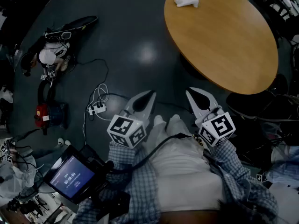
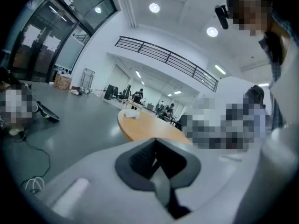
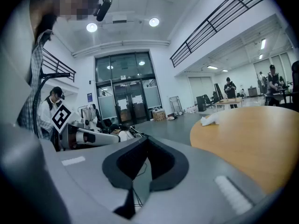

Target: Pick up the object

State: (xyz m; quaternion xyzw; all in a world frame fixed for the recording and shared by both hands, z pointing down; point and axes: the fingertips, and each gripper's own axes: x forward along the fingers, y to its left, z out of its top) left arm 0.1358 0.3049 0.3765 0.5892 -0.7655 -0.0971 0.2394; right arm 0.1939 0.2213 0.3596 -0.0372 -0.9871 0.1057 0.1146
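A small white object (image 1: 187,0) lies near the far edge of the round wooden table (image 1: 224,36). It also shows in the left gripper view as the white object (image 2: 131,114) on the table (image 2: 149,127), and in the right gripper view as the white object (image 3: 211,119) on the table (image 3: 252,134). Both grippers are held close to the person's body, over the floor and short of the table. My left gripper (image 1: 150,93) (image 2: 156,141) is shut and holds nothing. My right gripper (image 1: 189,91) (image 3: 145,139) looks shut too, with nothing in it.
On the dark floor lie cables and a white power strip (image 1: 97,108), a red bag (image 1: 43,114) and other gear (image 1: 51,55) at left. A lit screen (image 1: 70,176) sits at lower left. Dark chairs (image 1: 252,101) stand right of the table. People stand far off in the hall.
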